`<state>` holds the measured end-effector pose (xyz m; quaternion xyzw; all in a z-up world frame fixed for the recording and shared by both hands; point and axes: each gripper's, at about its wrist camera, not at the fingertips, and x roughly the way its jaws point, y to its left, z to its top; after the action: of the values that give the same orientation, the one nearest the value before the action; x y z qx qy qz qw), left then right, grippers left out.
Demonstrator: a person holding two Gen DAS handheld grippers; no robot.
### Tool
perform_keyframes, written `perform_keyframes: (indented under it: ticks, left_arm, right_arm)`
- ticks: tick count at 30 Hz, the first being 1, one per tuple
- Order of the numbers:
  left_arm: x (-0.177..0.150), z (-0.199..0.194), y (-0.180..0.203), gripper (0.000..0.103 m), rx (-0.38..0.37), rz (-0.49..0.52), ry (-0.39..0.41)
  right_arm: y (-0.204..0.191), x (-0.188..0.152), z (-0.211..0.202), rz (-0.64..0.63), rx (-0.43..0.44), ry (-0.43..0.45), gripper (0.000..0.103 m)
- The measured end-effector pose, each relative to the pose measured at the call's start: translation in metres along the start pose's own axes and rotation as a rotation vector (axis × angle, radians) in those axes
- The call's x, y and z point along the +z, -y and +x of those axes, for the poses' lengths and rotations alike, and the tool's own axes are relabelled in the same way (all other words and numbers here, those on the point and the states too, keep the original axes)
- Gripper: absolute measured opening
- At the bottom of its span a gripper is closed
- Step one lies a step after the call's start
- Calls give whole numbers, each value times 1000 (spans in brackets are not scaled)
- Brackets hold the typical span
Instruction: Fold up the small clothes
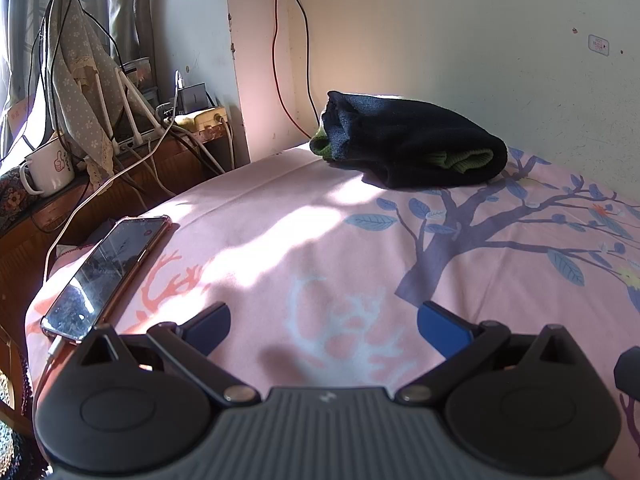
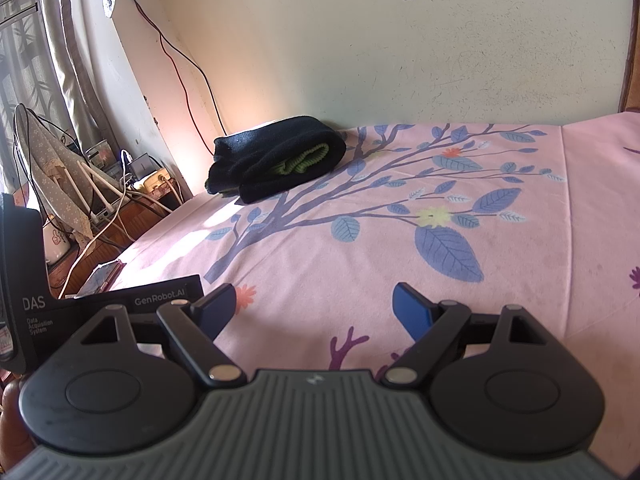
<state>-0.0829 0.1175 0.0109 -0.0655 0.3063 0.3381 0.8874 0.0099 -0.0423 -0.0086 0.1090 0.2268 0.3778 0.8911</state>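
lying folded at the far side of the pink bed sheet [image 1: 280,216], close to the wall [image 1: 460,40]: a dark navy garment [image 1: 412,140] with green ribbed trim peeking out of its fold, sitting in a bundle just beside the printed tree branches, also showing in the right wrist view [image 2: 276,158]. catching a patch of sunlight along its near edge. hovering low over the sheet, well apart from the garment: the left gripper [image 1: 324,320], blue fingers [image 1: 442,326] spread wide, gripping nothing. hovering likewise over the sheet: the right gripper [image 2: 314,308], blue fingers [image 2: 412,312] standing wide apart, empty too. resting at the left edge of the bed: a phone [image 1: 108,276] with a cable plugged into its near end. standing on the wooden side table [image 1: 120,196] beyond it: a white mug [image 1: 50,170], tangled cords, a router with white antennas under a dotted cloth. running down the wall behind the garment: a red wire [image 1: 276,60] and a black one.
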Motion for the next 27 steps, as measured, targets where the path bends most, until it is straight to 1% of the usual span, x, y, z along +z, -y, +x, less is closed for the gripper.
perform_keyframes:
  ticks: [27]
  left_arm:
    - [1, -2, 1, 103, -2, 12, 11]
  right_arm:
    - [0, 0, 0, 0, 0, -1, 87]
